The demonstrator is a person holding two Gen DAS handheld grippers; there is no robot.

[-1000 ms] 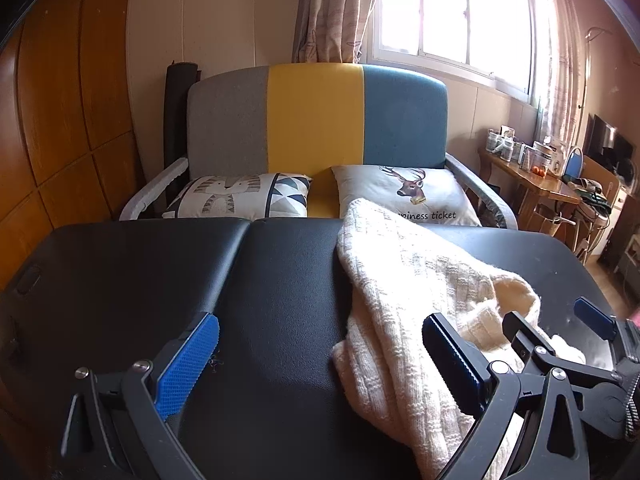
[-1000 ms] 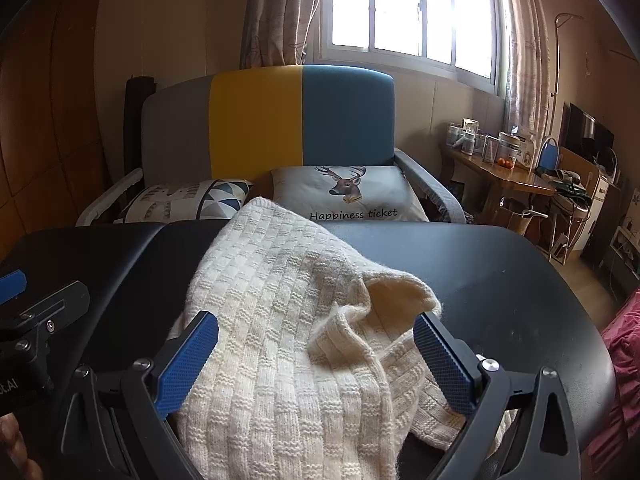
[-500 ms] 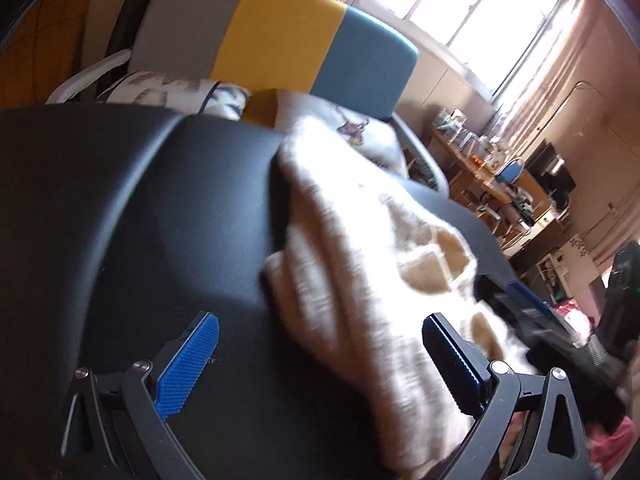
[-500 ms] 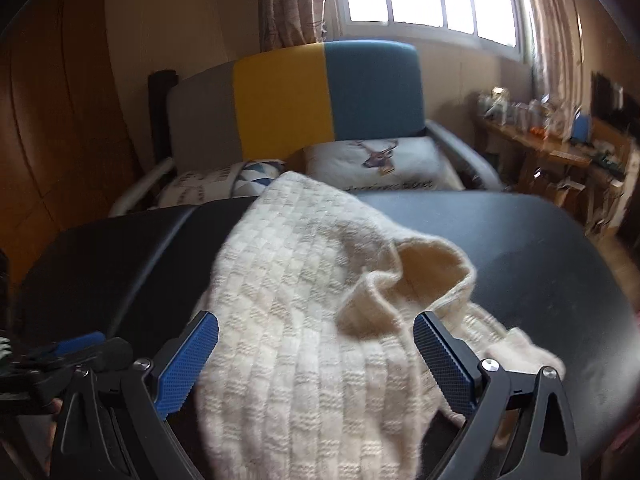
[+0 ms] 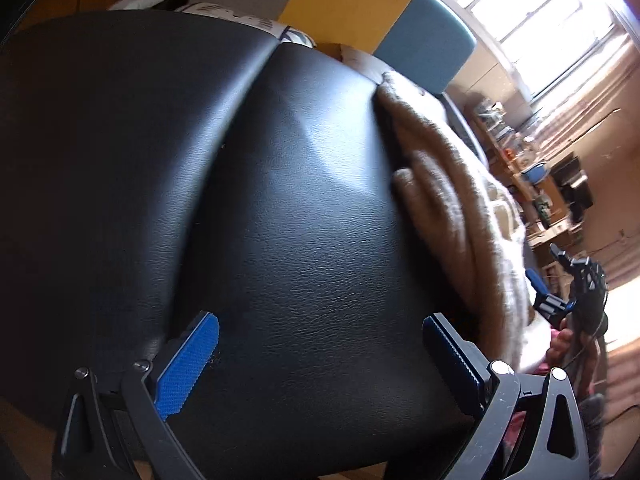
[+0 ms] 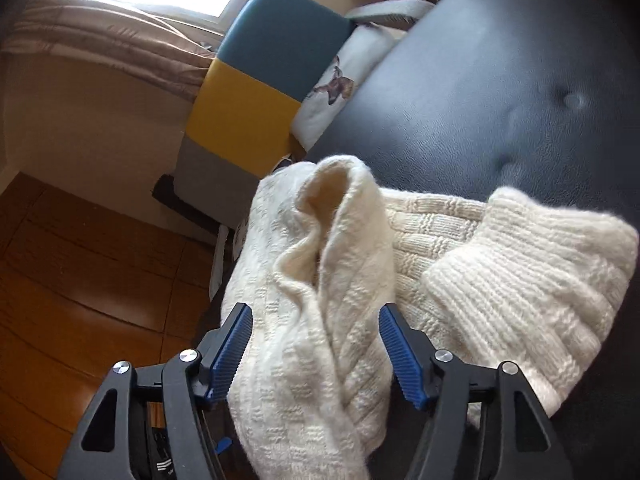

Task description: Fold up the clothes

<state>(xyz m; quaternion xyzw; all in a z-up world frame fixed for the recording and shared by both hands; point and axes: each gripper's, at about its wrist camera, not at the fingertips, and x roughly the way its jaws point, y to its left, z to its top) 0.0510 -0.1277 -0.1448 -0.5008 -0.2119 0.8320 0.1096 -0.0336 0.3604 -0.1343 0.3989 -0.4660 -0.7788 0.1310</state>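
While my right jaws (image 6: 316,350) have just been closing around sweater (image 6: 320,320) fold, pads not yet pressing; wrist rolled since a second ago. Left jaws (image 5: 320,364) wide open, empty, over bare black surface (image 5: 260,200). Sweater bunched at right edge. Grasp imminent; spreading comes next.

The left wrist view looks steeply down, tilted, close over the black padded table (image 5: 304,208), while the right wrist view, rolled sideways, looks along its fingers close onto the cream sweater (image 6: 320,320); both share table, sweater (image 5: 452,200) and the tricolour sofa (image 6: 256,92)
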